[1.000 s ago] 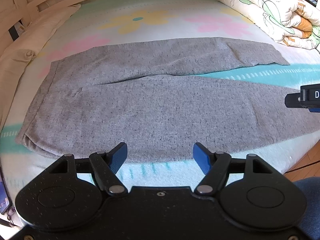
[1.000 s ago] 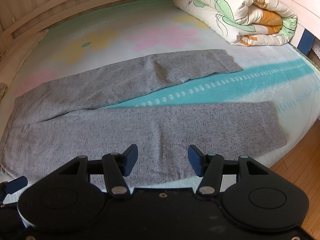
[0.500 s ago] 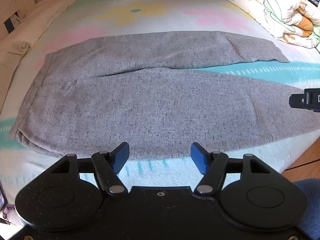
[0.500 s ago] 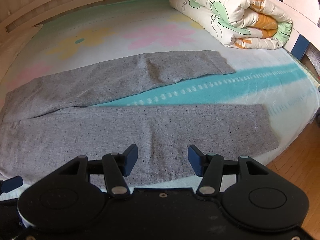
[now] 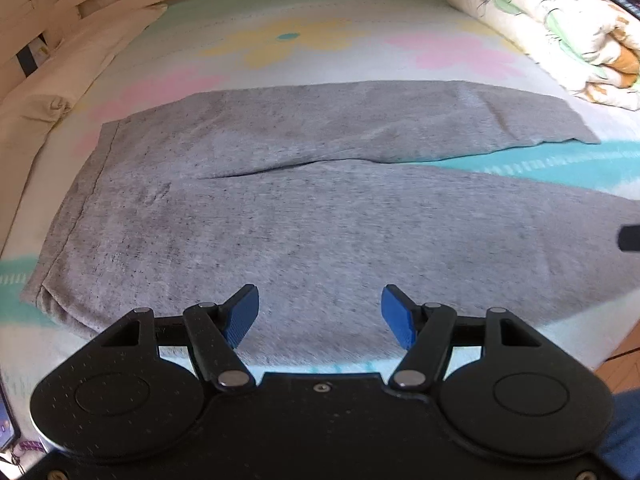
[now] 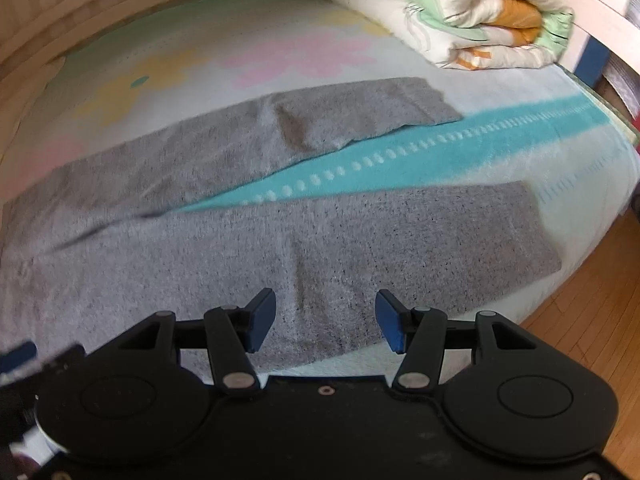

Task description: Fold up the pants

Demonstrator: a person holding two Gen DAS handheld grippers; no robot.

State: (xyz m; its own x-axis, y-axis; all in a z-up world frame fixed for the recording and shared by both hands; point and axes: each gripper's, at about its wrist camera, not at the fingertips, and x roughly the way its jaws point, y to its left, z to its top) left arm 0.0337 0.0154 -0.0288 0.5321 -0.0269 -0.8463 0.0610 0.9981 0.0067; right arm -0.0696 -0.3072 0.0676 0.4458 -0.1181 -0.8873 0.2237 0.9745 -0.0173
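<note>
Both hand-held grippers have dropped closer to the pants (image 5: 320,220), which lie flat on the bed (image 5: 280,40) with legs spread. Left hand-held gripper (image 5: 320,312) and right hand-held gripper (image 6: 326,318) hang open over the near edge; no fold begun.

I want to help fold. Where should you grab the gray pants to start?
Probably pinch the near leg of the gray pants along its near long edge, coming from the bed's front side. Both legs lie flat and spread apart, and the open left hand-held gripper and right hand-held gripper are above that edge.
</note>
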